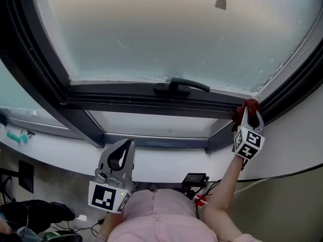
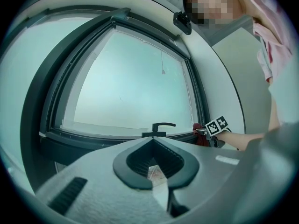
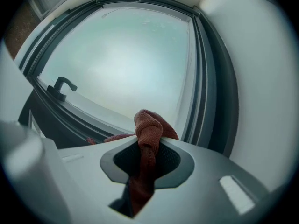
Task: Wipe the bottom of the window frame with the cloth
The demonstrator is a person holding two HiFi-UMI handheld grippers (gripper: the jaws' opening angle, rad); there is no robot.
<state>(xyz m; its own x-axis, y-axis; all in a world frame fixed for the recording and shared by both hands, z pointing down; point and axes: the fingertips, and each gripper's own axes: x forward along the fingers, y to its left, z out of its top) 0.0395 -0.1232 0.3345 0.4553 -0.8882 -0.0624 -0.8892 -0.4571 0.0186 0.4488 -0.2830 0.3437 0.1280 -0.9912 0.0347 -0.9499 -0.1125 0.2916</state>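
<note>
A dark red cloth (image 1: 247,108) is bunched at the right end of the window's dark bottom frame (image 1: 146,101), in the corner. My right gripper (image 1: 248,119) is shut on it. In the right gripper view the cloth (image 3: 148,127) bulges out past the tips of the right gripper (image 3: 148,143), just in front of the bottom frame (image 3: 93,120) and the glass. My left gripper (image 1: 123,154) hangs low in front of the white sill, apart from the window. Its jaws are together with nothing held in the left gripper view (image 2: 155,142), where the cloth (image 2: 201,136) shows far off.
A black window handle (image 1: 180,86) sits on the frame's middle. A second pane lies below, above the white sill (image 1: 166,160). A cord pull (image 1: 220,1) hangs over the glass. Cables and a black box (image 1: 195,179) lie on the floor; small teal items (image 1: 15,135) rest at left.
</note>
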